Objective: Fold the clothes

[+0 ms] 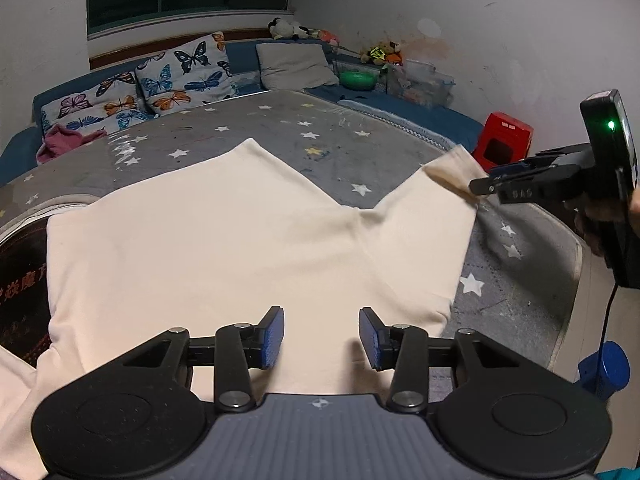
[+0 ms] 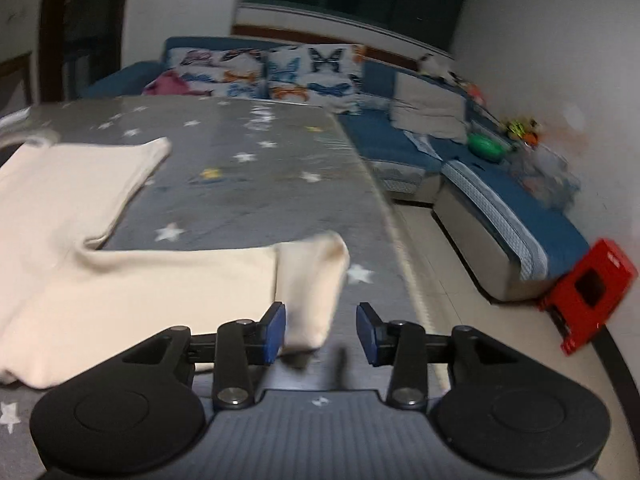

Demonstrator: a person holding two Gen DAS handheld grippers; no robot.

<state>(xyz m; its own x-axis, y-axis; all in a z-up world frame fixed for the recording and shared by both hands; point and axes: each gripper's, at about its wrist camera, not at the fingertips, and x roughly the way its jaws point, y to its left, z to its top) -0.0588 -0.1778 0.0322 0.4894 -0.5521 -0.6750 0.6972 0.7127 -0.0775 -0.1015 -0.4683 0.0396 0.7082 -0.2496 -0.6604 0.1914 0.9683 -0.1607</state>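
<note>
From the left wrist, cream trousers (image 1: 224, 240) are seen spread on the starry mat (image 1: 320, 148), the left gripper (image 1: 321, 338) held wide above them, while from the blurred right wrist the right gripper (image 2: 321, 334) is shown wide, a cuff (image 2: 316, 280) lying between its pads.

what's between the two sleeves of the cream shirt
Only bare star-print mat lies between the cream shirt's sleeves, seen in both wrist views.
</note>
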